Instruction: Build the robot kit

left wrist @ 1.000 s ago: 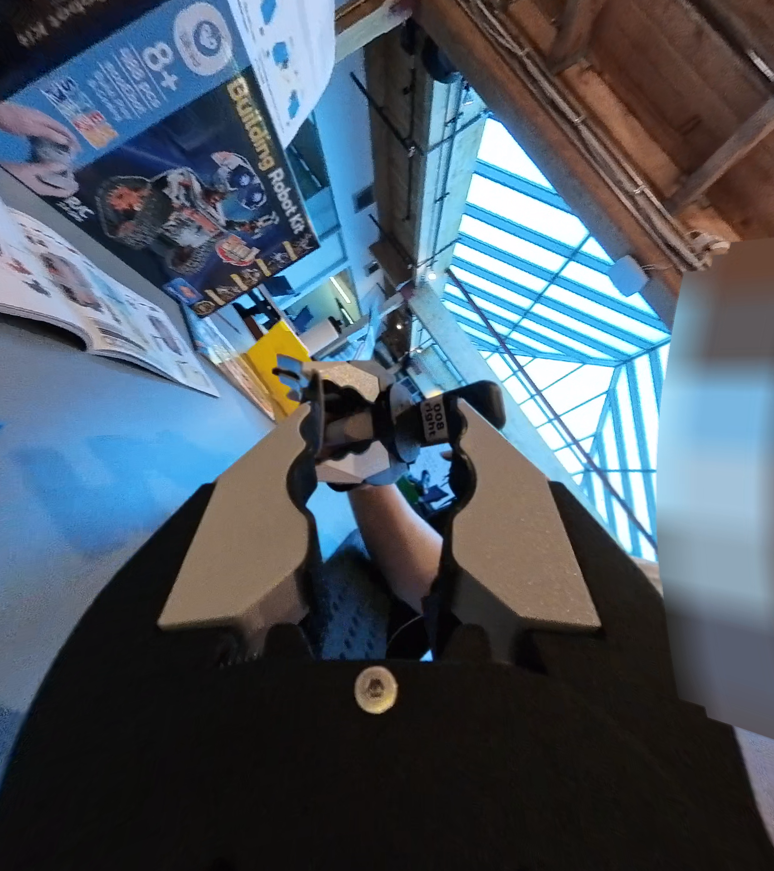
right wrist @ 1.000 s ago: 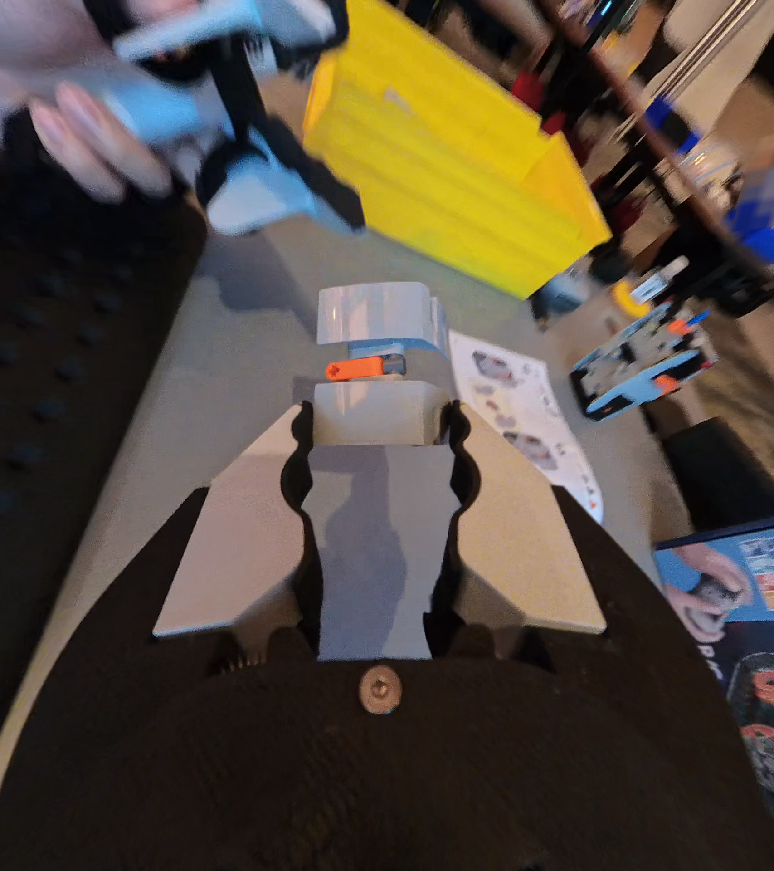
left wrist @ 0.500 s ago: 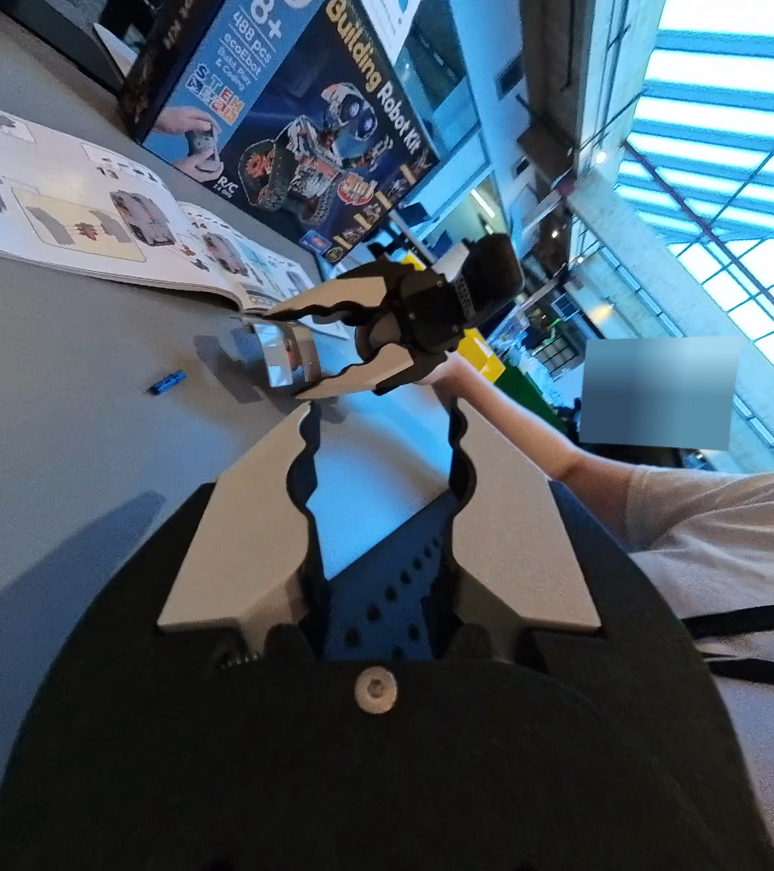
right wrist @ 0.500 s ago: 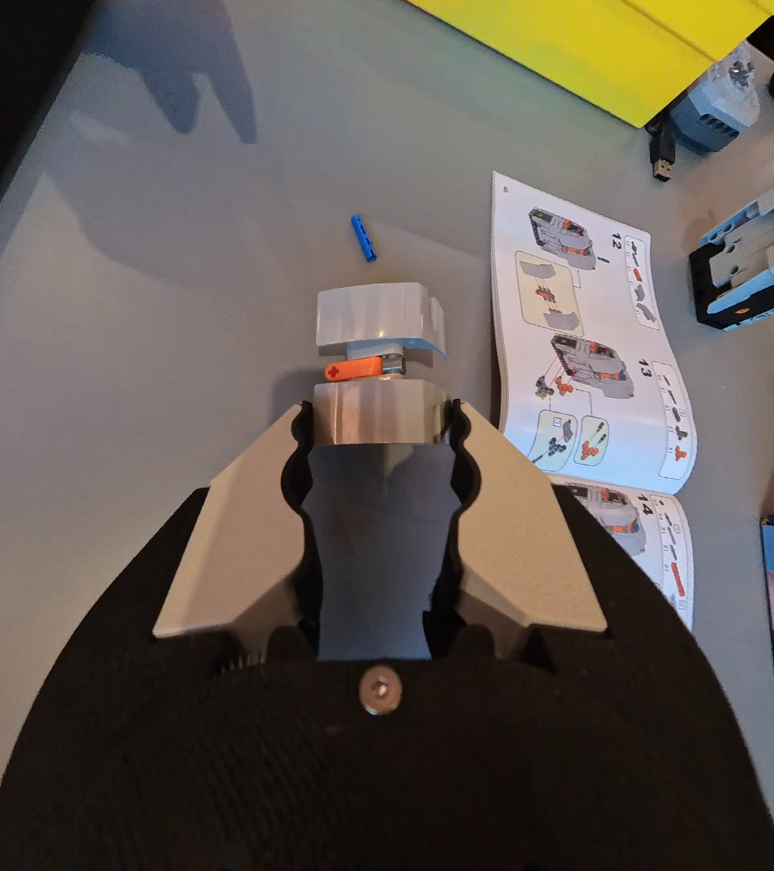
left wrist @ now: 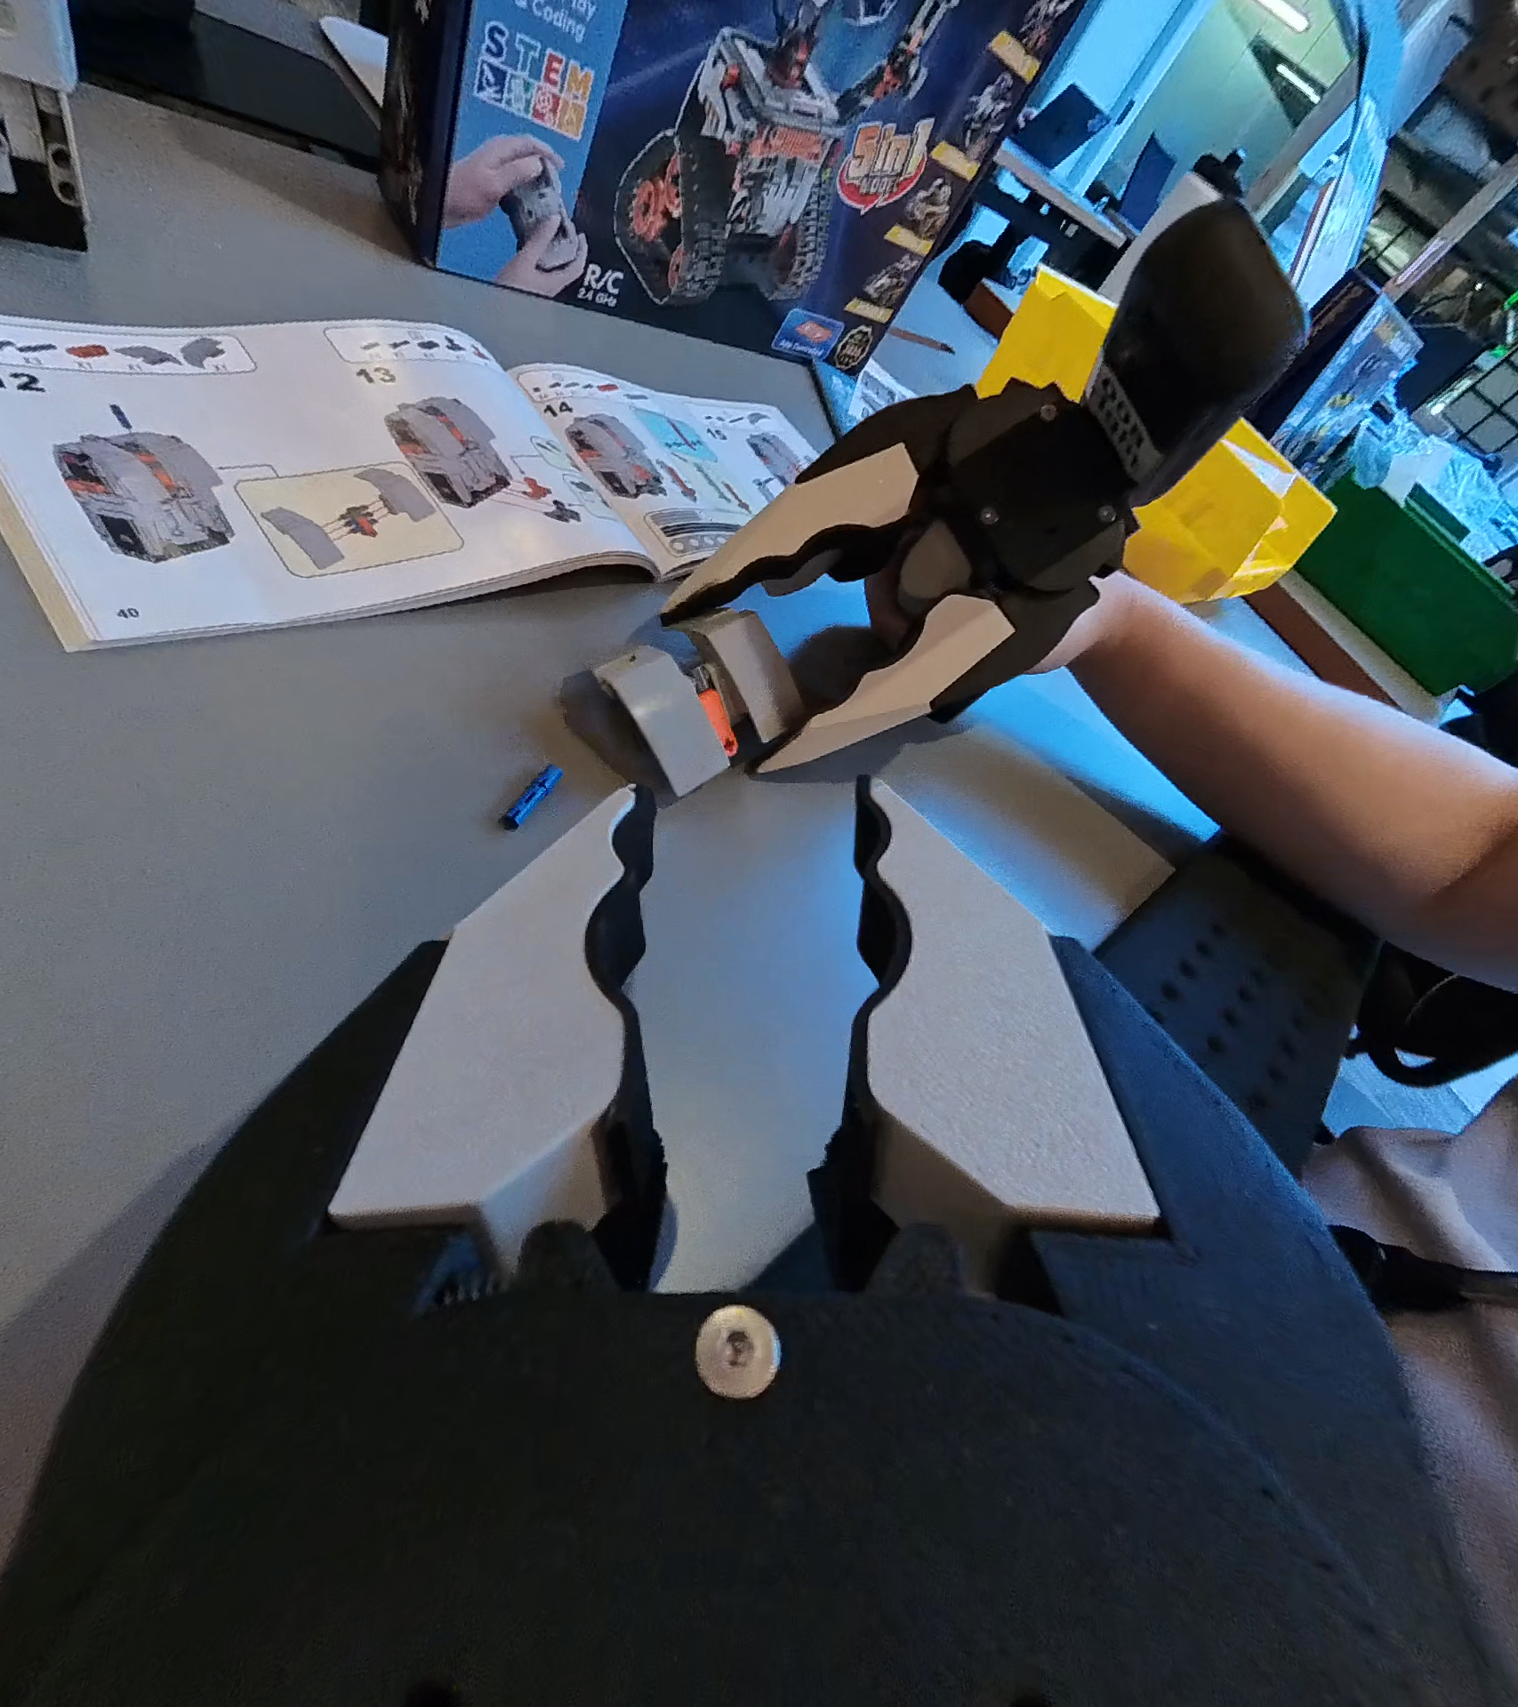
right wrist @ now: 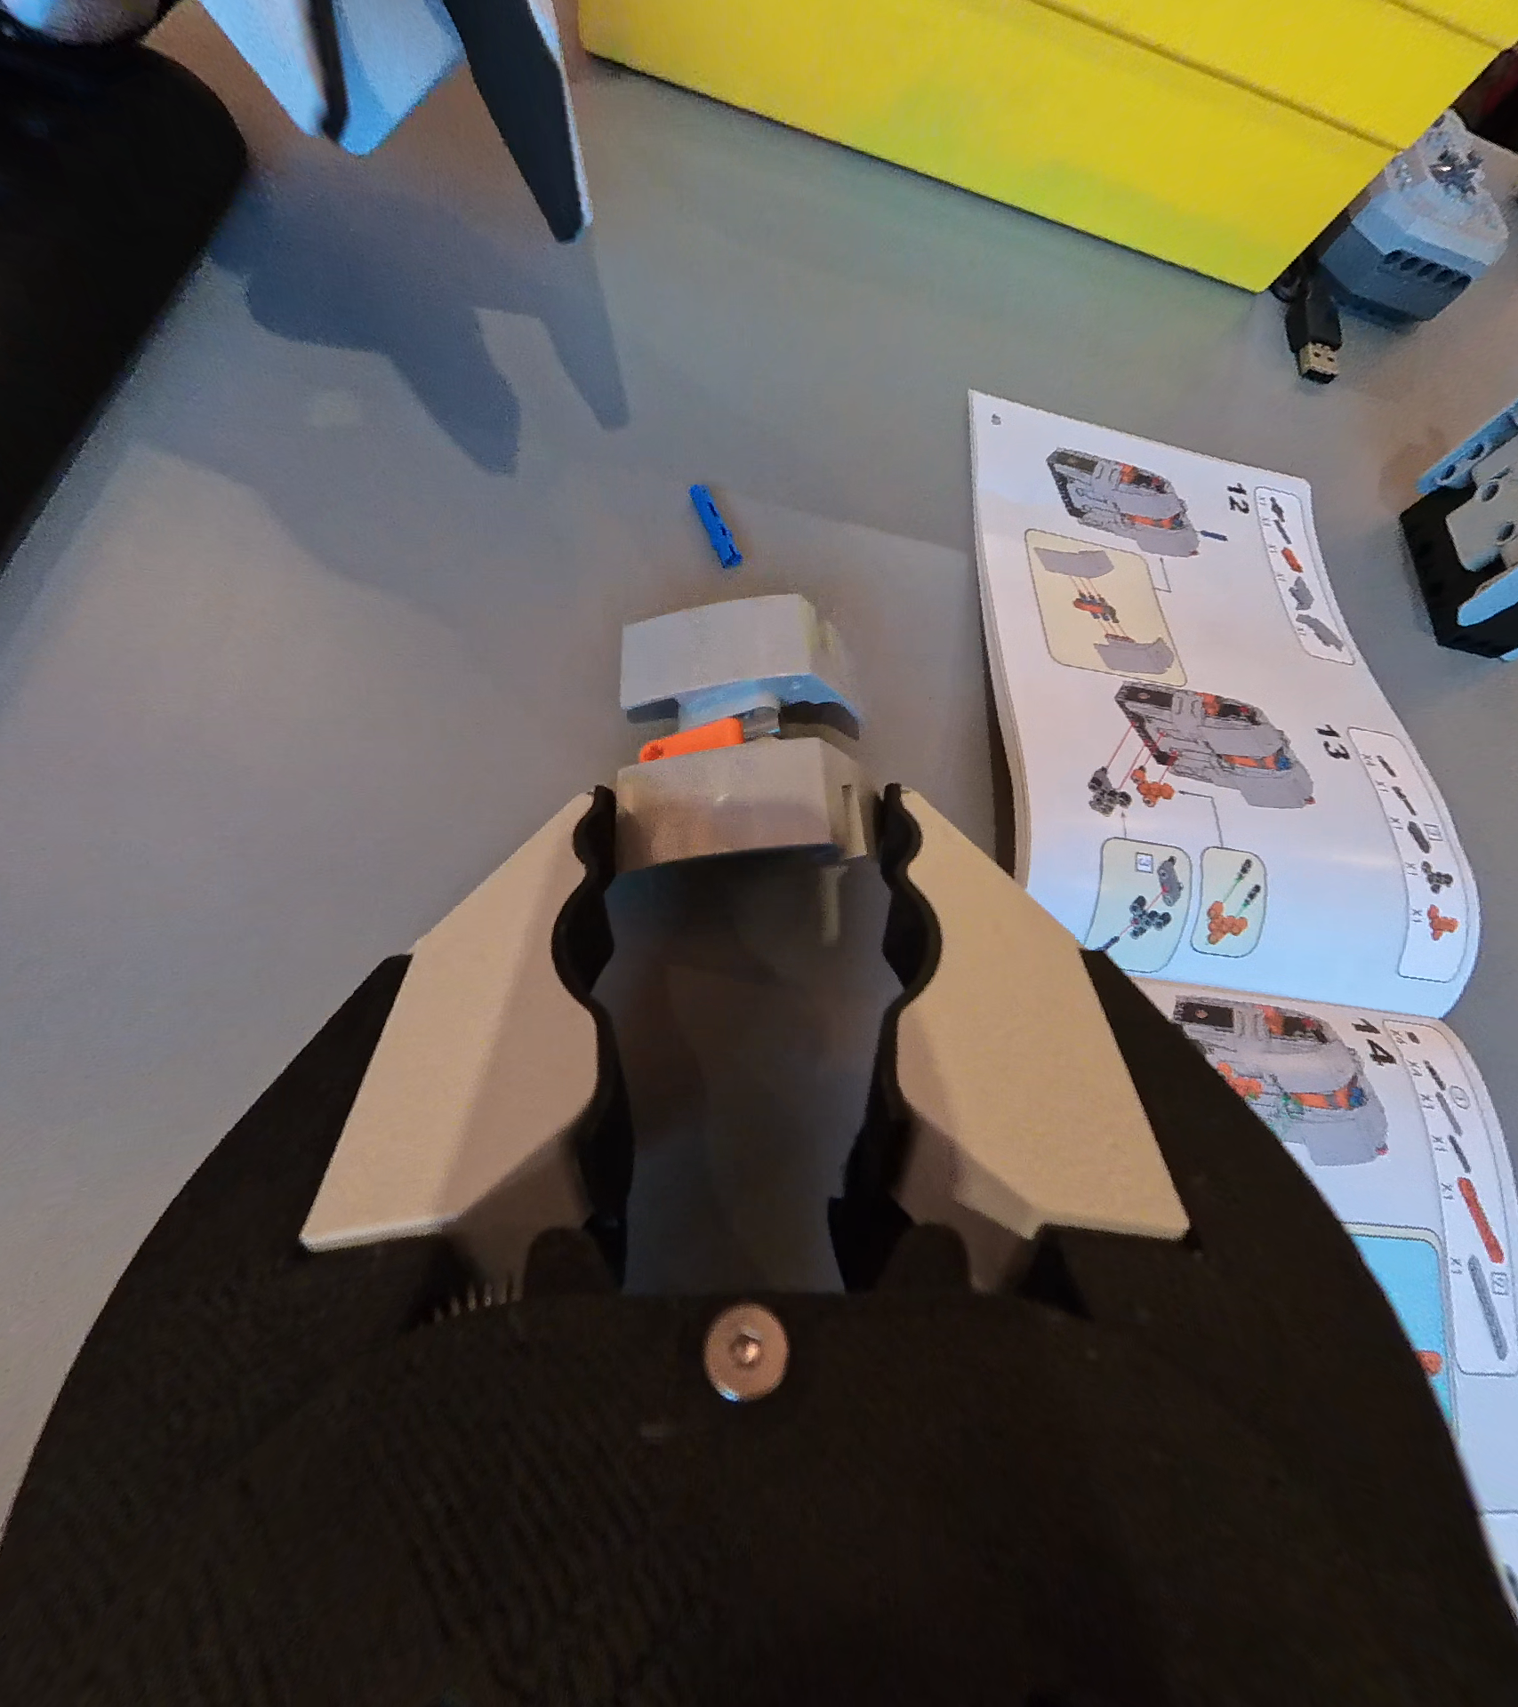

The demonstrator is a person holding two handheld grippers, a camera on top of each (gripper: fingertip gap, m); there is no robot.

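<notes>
Each handheld gripper is built with a rough black body and two pale grey wedge-shaped fingers lined with wavy black inner edges. A silver screw is set in the centre of each body. On the right gripper, a rounded black handle is seen. A light grey short sleeve is worn.

We find lettering and logos on the blue and dark toy box standing at the back of the grey table. Printed numerals mark the pages of the open white instruction booklet lying before it.
</notes>
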